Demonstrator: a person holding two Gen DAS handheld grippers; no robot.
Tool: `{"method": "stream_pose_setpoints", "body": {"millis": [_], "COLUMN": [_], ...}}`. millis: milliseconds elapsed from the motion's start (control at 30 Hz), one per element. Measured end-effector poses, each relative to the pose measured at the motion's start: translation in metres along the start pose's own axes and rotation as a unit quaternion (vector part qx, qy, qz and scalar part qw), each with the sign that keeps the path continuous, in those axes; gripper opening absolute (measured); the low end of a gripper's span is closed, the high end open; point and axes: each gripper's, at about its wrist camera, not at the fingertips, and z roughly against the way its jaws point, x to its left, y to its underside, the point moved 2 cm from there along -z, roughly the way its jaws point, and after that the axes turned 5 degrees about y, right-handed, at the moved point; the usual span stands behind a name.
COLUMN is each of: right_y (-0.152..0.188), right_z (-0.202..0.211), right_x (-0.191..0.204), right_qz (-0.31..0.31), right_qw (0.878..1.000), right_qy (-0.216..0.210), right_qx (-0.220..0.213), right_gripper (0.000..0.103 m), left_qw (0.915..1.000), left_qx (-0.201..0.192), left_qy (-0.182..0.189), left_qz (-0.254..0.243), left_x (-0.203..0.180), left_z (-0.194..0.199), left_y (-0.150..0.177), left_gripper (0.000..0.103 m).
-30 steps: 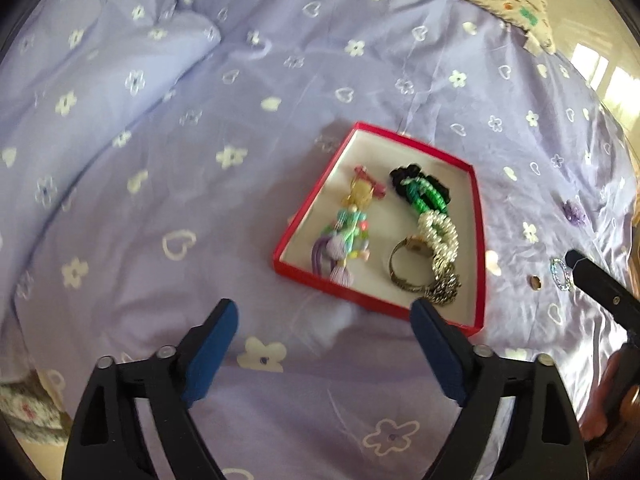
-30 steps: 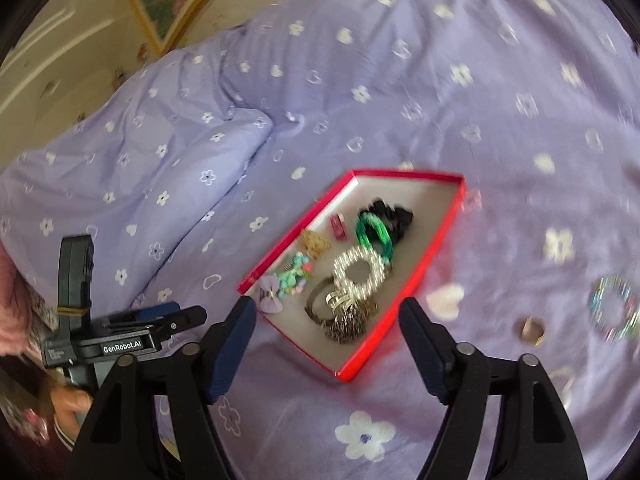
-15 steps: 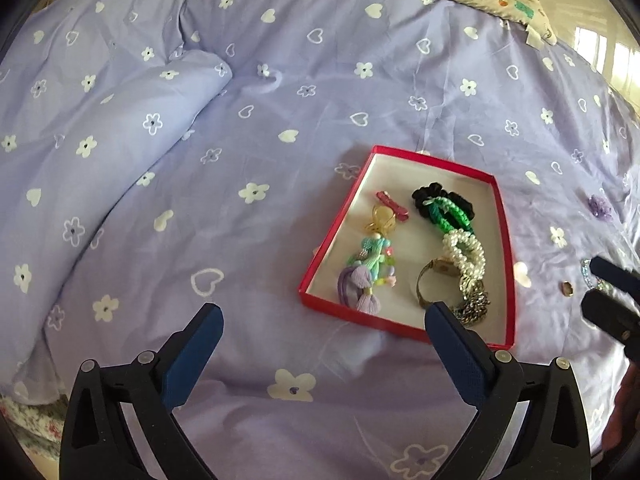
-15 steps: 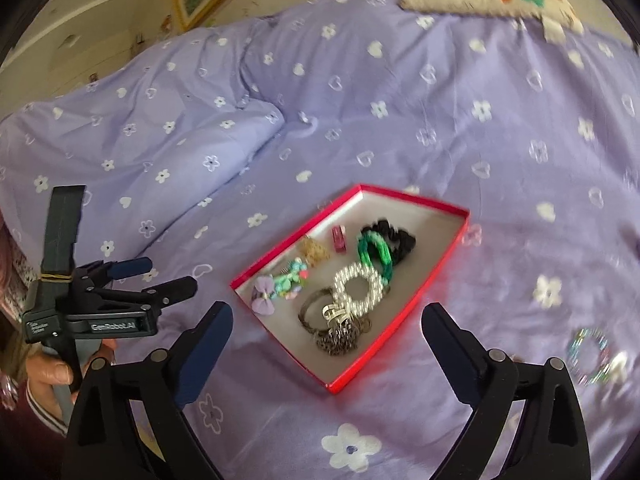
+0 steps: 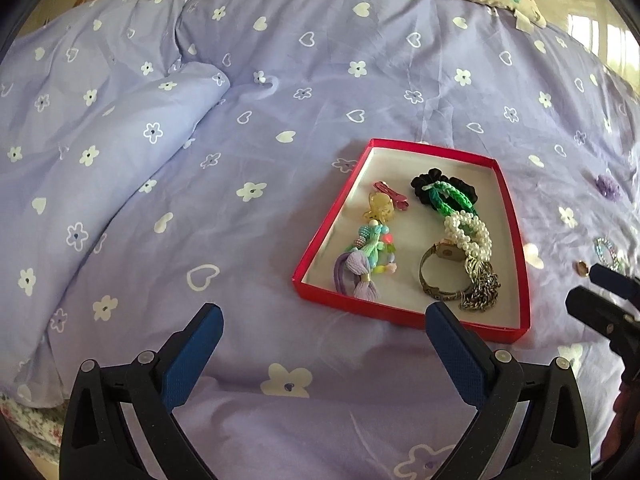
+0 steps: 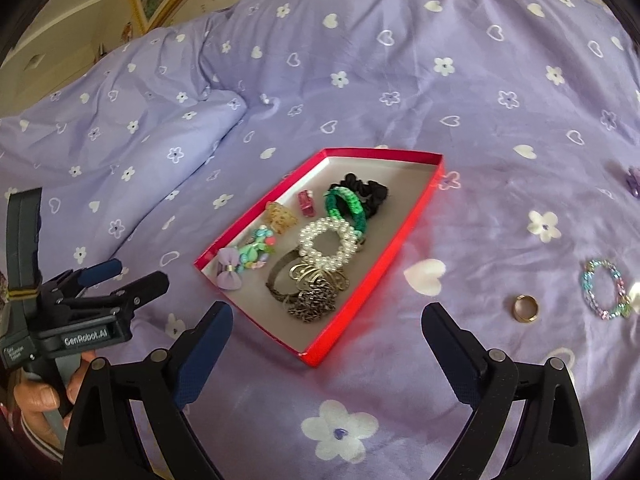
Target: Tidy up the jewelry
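Both tongs hang released over the bed [image 6: 500,60], jaws wide and holding nothing: the left tongs [image 5: 320,344] near the red tray's [image 5: 516,240] near-left corner, the right tongs [image 6: 326,340] just off its near end. That shallow tray looks like light, stiff card, best pinched on a wall. Inside lie a black scrunchie [image 6: 372,192], soft and easily squeezed, a green braided band [image 6: 346,208], a pearl bracelet [image 6: 326,242] and a metal chain [image 6: 316,300], limp and likely to slither. Still out on the quilt to the right are a beaded bracelet [image 6: 604,288], flexible and light, best nipped across its beads, and beside it a gold ring [image 6: 526,308], hard, smooth and apt to skid on soft cloth. Only one label reads: "GenRobot.AI" on the left tongs' body.
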Motion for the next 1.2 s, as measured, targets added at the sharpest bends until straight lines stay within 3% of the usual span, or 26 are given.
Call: {"method": "stream_pose_setpoints", "body": {"millis": [300, 1200], "right_y": [0.002, 0.004], "right_z": [0.007, 0.008], "right_x": [-0.002, 0.003], "right_qz": [0.004, 0.019], "right_qw": [1.000, 0.999], "right_qy": [0.016, 0.025], "right_qx": [-0.011, -0.014], "right_gripper": [0.097, 0.097], "left_qw": [0.9996, 0.9995], "left_qx": [-0.013, -0.019], "left_qy": [-0.008, -0.008], "left_qz": [-0.024, -0.024], "left_x": [-0.014, -0.012], "left_z": [0.010, 0.010], "left_y": [0.001, 0.002], "left_gripper": [0.102, 0.102]}}
